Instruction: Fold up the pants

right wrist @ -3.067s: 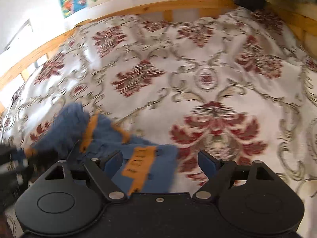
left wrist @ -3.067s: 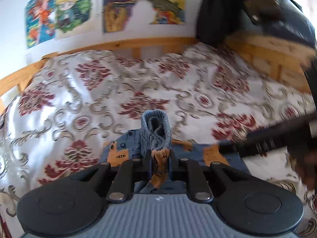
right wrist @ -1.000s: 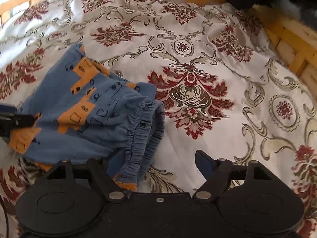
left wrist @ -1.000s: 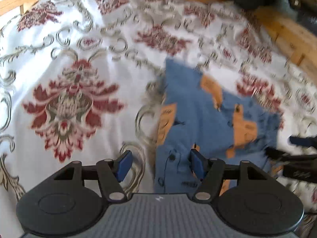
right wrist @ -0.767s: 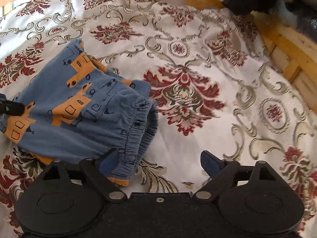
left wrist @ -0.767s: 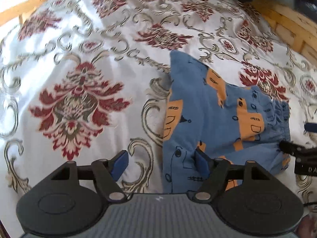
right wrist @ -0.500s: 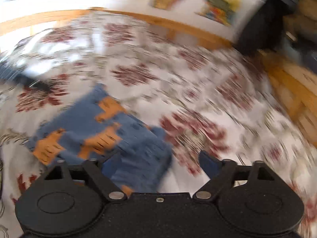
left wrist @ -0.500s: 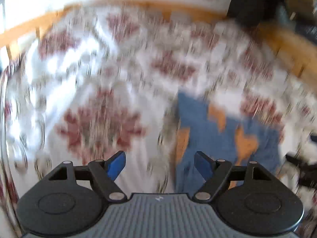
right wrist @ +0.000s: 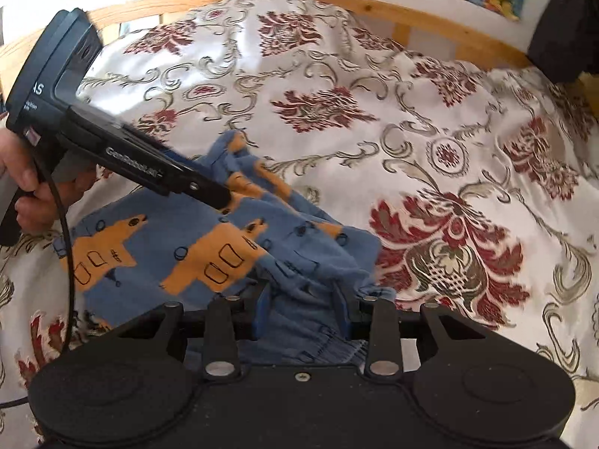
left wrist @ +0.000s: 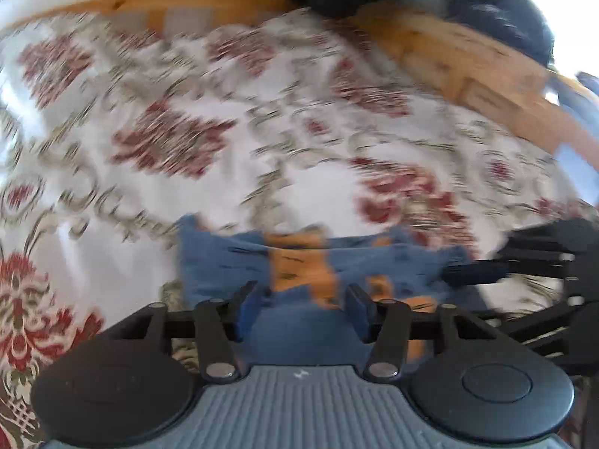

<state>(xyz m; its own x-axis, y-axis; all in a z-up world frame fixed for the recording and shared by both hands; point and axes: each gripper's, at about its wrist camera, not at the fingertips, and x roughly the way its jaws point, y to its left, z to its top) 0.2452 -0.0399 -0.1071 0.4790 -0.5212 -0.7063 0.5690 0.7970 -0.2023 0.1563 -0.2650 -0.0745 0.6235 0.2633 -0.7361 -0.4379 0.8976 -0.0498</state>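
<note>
Lying on the patterned bedspread [right wrist: 430,119], the blue-and-orange pants [right wrist: 179,250] sit bunched between both tools. The left gripper [left wrist: 303,308] is closing with cloth between its fingers; whether they pinch it I cannot tell, the view being blurred. The right gripper [right wrist: 303,310] is closing too, its fingers about the bunched cloth near the gathered waistband. A hand [right wrist: 26,183] holds the left tool's handle.

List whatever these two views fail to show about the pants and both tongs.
- Left wrist view: motion blur hides whether the left tongs pinch the pants.
- Right wrist view: bunched cloth covers the right tongs pads; the pants' near edge lies behind the tool body.
- Right wrist view: left tongs' tips buried in fabric.
</note>
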